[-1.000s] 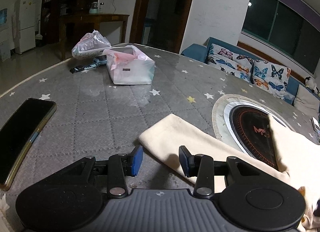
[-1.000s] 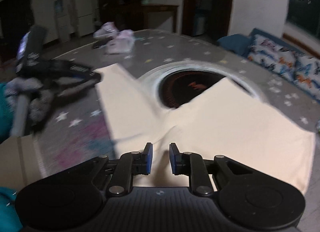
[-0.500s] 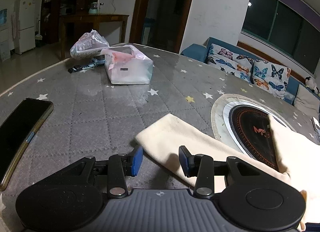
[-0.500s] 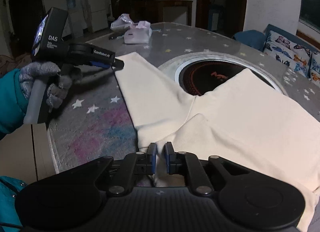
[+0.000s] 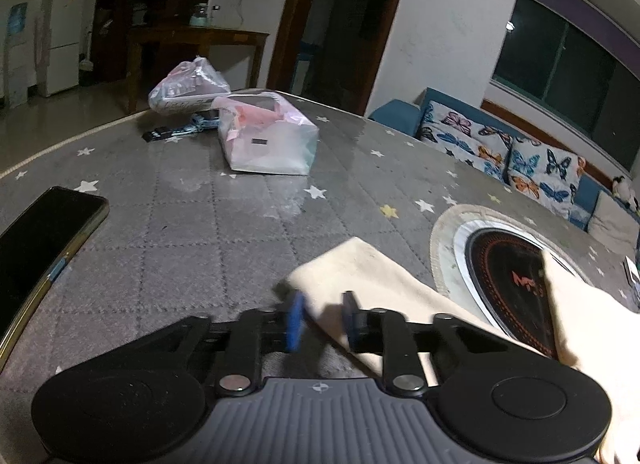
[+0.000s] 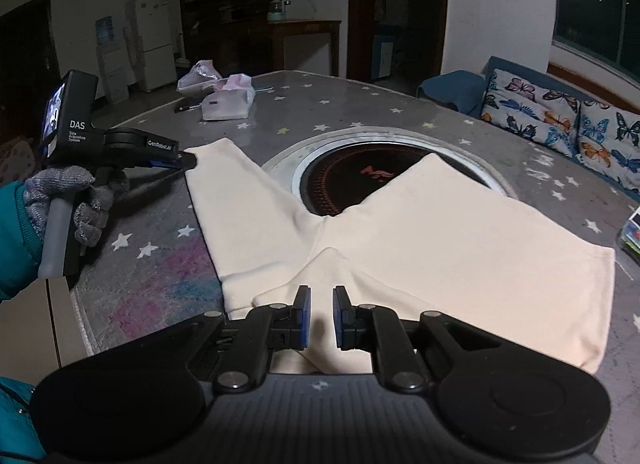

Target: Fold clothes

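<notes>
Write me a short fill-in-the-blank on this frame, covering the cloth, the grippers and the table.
1. The cream fabric garment partly covers the round black ____ set in the table.
2. The dark smartphone lies to the ____ of the left gripper.
3. The right gripper hovers above the ____.
4. The grey quilted table cover is printed with ____.

Missing: cooktop; left; garment; stars

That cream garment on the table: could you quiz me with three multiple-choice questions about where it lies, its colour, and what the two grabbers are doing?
1. What does the garment partly cover?
A. a phone
B. the round black hotplate
C. a cushion

2. What colour is the garment?
A. cream
B. red
C. navy

3. What are the jaws of the right gripper doing?
A. clamping a bag
B. holding a phone
C. standing apart over the cloth

Answers: 1 B, cloth overlaps the hotplate's rim; 2 A, pale cream throughout; 3 C, a gap shows between the pads, while the left gripper straddles the garment's corner.
</notes>
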Available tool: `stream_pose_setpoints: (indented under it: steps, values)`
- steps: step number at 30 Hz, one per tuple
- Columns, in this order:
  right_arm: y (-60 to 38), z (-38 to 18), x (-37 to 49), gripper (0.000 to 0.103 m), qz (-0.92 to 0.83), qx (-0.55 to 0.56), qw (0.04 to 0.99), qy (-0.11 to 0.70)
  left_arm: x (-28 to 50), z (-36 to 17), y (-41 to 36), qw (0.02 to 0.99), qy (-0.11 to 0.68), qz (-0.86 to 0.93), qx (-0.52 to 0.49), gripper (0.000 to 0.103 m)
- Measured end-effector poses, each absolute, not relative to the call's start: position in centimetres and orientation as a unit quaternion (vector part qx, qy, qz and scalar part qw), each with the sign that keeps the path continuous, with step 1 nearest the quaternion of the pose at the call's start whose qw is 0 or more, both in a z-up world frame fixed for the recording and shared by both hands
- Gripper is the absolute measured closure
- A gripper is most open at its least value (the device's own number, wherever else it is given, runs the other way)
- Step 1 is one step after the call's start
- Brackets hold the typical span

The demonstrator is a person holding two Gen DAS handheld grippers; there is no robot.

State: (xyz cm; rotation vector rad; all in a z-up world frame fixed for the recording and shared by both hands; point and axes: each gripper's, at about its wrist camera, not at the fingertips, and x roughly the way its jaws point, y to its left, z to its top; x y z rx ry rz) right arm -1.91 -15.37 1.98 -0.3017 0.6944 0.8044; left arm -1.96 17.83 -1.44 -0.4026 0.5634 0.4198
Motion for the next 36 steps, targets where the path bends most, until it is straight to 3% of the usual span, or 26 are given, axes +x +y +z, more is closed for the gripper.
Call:
stream_pose_setpoints:
  steps: [3,10,21,31,36]
  values:
    - [-16.1,2.4,-2.0,0.092,0.372,-0.139,0.858,0.325,-2.0,-1.5,18.3,0.916,0.268,0.209,-0.214,0.099]
    - [-19.4,3.6,-1.8,0.092,0.336,-0.121,0.881,0.311,-2.6,2.3,16.1,0.936,0.217,0.152,-0.231,0.101]
    - [-26.2,3.8,-1.9,0.092,0.265,-0.071,0.913,0.301,-2.4,9.2,2.8,0.967,0.17,-0.077,-0.173,0.101]
    - [-32.3,2.9,-2.0,0.092,0.2,-0.021,0.928,0.313,-1.2,4.6,-8.9,0.925,0.263,-0.251,-0.113,0.099]
    - [-33.3,2.2,-1.8,0.09,0.197,0.001,0.925,0.323,-1.2,2.3,-10.6,0.91,0.308,-0.265,-0.085,0.097]
